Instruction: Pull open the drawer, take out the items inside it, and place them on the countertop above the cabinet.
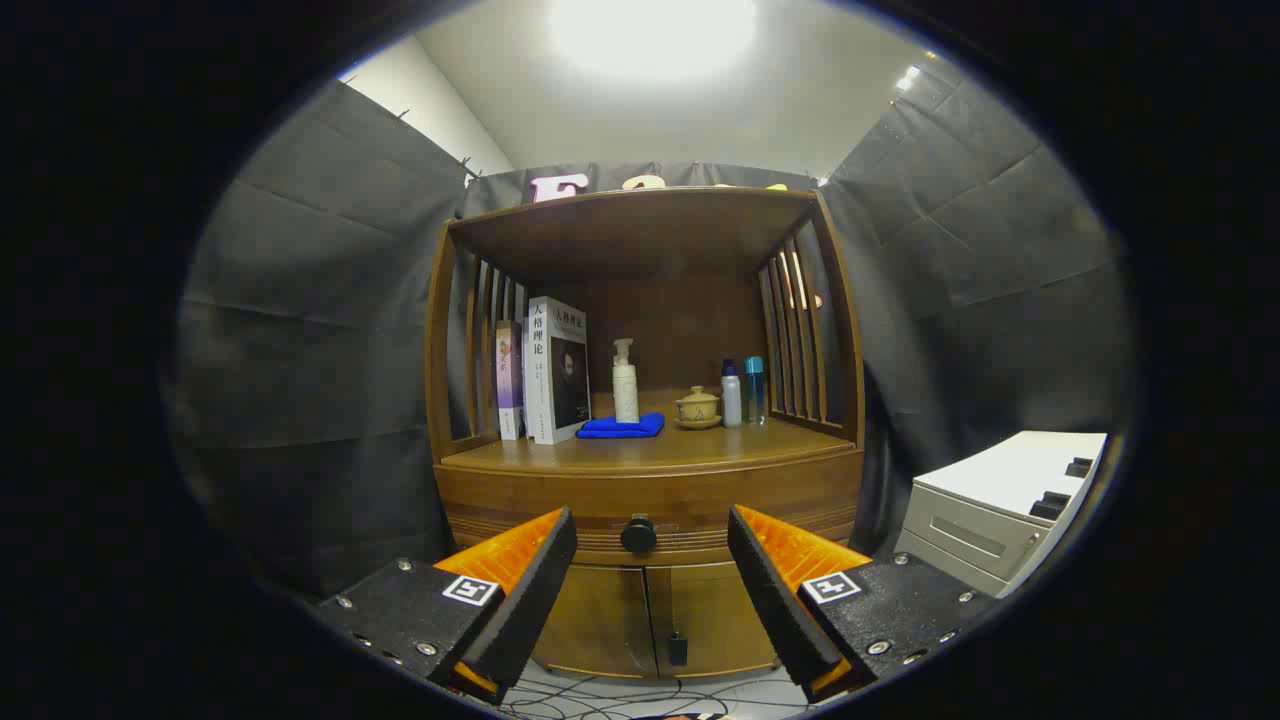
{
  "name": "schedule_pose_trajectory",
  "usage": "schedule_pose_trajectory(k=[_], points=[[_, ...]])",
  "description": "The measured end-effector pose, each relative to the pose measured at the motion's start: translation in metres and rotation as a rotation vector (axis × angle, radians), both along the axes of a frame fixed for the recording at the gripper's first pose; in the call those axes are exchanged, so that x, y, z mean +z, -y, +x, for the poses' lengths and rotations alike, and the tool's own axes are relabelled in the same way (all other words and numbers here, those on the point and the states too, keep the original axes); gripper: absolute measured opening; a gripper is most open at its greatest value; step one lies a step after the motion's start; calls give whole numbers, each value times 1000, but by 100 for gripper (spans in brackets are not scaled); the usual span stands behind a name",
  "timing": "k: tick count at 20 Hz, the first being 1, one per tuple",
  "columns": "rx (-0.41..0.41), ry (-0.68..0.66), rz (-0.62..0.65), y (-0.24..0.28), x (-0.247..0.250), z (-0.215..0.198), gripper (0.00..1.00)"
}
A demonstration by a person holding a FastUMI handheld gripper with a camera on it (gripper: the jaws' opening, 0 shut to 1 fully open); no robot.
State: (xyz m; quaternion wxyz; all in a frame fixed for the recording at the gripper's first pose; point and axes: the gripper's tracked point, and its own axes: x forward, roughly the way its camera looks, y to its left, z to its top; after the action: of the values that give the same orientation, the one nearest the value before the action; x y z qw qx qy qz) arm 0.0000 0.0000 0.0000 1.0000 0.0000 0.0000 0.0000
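The hand-held gripper (pixel 650 545) is spread wide and holds nothing; its two fingers (pixel 530 590) stand on either side of the black knob (pixel 638 534), not touching it. The knob sits on the drawer (pixel 650 500), which is closed (its contents are hidden). Above it, the table (pixel 660 450) carries books (pixel 555 370), a blue cloth (pixel 622 427), a pump bottle (pixel 625 382), a teacup (pixel 697 407) and two small bottles (pixel 742 392). A white cabinet (pixel 1000 500) stands apart on the right.

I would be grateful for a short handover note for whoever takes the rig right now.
Hand-held gripper: open, empty, fingers either side of the drawer knob but short of it.
Drawer: shut; its contents are hidden.
Countertop: carries books, a blue cloth, a pump bottle, a tea cup and two small bottles.
Done: only the approach.
Left: grip the knob, pull the drawer open, lift the items onto the countertop.
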Motion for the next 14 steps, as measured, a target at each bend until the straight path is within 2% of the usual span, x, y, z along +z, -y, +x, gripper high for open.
schedule_pose_trajectory(k=[14], points=[[24, -19, -10, -5, -7, -1, 94]])
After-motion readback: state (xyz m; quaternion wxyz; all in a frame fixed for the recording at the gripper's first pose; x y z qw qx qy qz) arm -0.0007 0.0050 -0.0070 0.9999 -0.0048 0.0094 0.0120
